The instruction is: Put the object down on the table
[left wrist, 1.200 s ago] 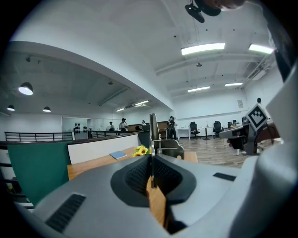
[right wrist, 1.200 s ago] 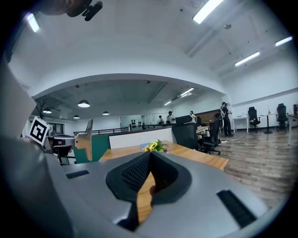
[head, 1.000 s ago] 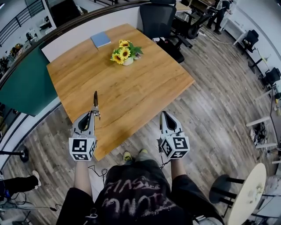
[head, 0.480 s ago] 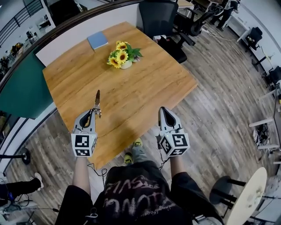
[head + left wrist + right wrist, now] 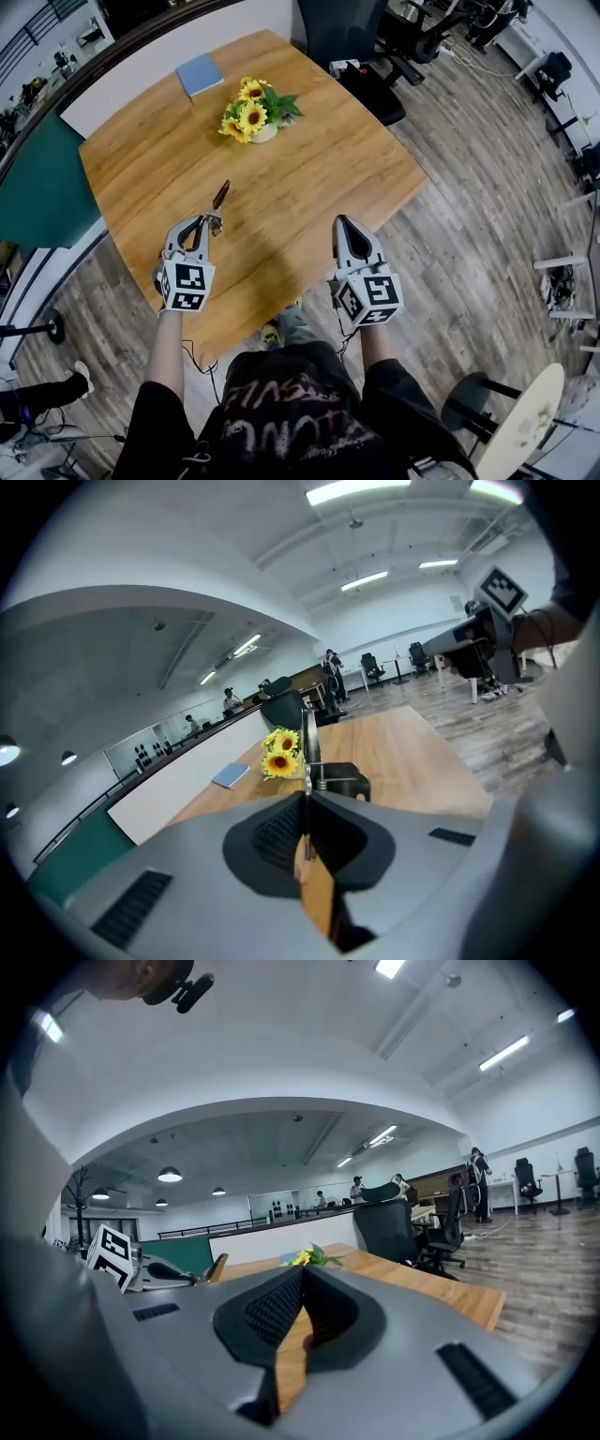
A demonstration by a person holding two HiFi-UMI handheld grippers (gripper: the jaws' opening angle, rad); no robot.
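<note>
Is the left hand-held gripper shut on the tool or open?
Shut on the tool. The left hand-held gripper has its jaws pressed together on the tool's base; it sticks out over the table.

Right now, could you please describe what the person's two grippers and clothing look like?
Both the left gripper and right gripper are grey wedge-shaped shells with black ribbed jaw pads, each carrying a white cube printed with black square markers. The person wears a black short-sleeved shirt with faded lettering.

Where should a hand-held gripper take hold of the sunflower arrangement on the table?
Probably at the small white pot beneath the blooms, coming in low from the side facing the person. The sunflowers spread over the top, so a reach from above would likely crush them.
</note>
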